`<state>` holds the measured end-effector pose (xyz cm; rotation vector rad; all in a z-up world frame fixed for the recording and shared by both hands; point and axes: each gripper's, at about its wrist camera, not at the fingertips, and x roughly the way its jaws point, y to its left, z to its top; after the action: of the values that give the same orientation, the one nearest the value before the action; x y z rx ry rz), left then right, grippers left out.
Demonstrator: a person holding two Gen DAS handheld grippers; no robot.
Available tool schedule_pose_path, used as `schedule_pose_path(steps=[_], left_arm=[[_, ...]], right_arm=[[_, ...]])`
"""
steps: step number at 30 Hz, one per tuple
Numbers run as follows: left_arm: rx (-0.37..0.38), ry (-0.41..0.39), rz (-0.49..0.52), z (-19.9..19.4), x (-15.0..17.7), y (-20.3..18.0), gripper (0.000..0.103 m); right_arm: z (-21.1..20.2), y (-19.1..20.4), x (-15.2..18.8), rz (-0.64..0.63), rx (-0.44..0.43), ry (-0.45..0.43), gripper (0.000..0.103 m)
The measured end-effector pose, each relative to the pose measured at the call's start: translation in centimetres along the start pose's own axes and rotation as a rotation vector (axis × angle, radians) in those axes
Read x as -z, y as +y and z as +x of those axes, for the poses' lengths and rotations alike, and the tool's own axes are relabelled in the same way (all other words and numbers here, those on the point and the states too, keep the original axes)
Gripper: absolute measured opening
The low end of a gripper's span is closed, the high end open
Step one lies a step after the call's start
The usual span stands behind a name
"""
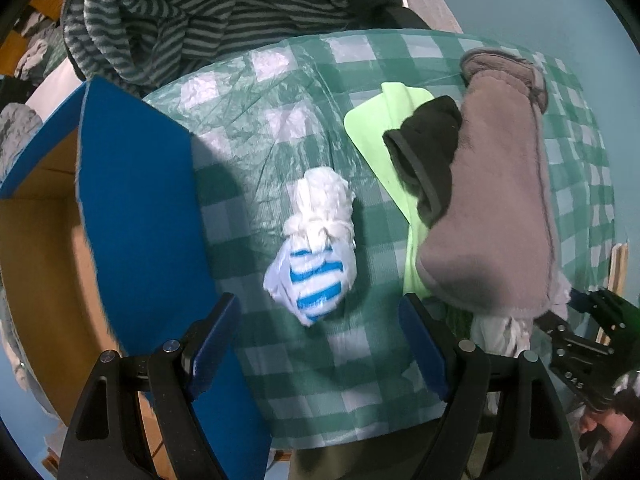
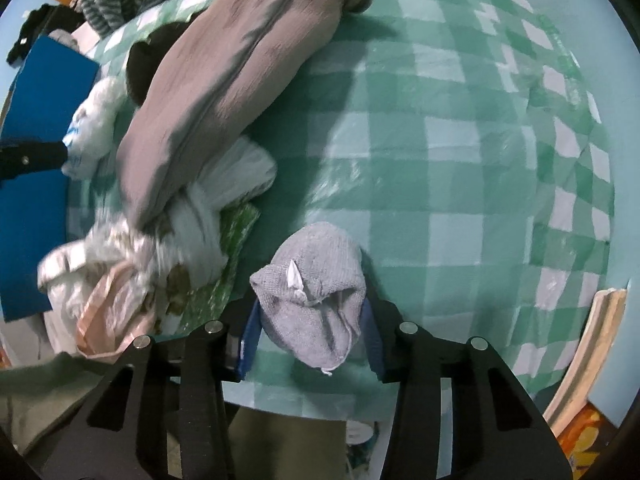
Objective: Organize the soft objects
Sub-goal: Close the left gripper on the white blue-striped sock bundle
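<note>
A rolled white sock with blue stripes (image 1: 316, 248) lies on the green checked tablecloth (image 1: 304, 80), just ahead of my left gripper (image 1: 320, 344). That gripper is open, its blue pads wide apart and nothing between them. In the right wrist view a rolled grey sock (image 2: 312, 300) sits between the blue pads of my right gripper (image 2: 312, 340), which press on both of its sides. The striped sock (image 2: 92, 128) also shows at the far left of that view, beside a black finger of the left gripper.
A cardboard box with blue flaps (image 1: 132, 200) stands left of the striped sock. To its right lie a long taupe fleece piece (image 1: 500, 200), a black cloth (image 1: 428, 160) and a light green mat (image 1: 384, 128). Crumpled plastic bags (image 2: 120, 272) lie left of the grey sock. Striped clothing (image 1: 180, 12) is piled behind.
</note>
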<state>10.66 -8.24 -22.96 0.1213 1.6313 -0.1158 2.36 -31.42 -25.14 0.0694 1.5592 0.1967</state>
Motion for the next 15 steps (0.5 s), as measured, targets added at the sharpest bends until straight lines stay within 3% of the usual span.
schedule_pose_path(steps=[8, 15], left_arm=[[-0.045, -0.006, 0.025, 0.5, -1.7, -1.2, 0.087], [-0.062, 0.043, -0.008, 2.8, -3.2, -1.5, 0.087]], right_arm=[[-1.4, -1.1, -2.6, -0.014, 0.007, -0.030, 0.044], [-2.1, -0.8, -5.1, -0.020, 0.001, -0.046, 0.044]])
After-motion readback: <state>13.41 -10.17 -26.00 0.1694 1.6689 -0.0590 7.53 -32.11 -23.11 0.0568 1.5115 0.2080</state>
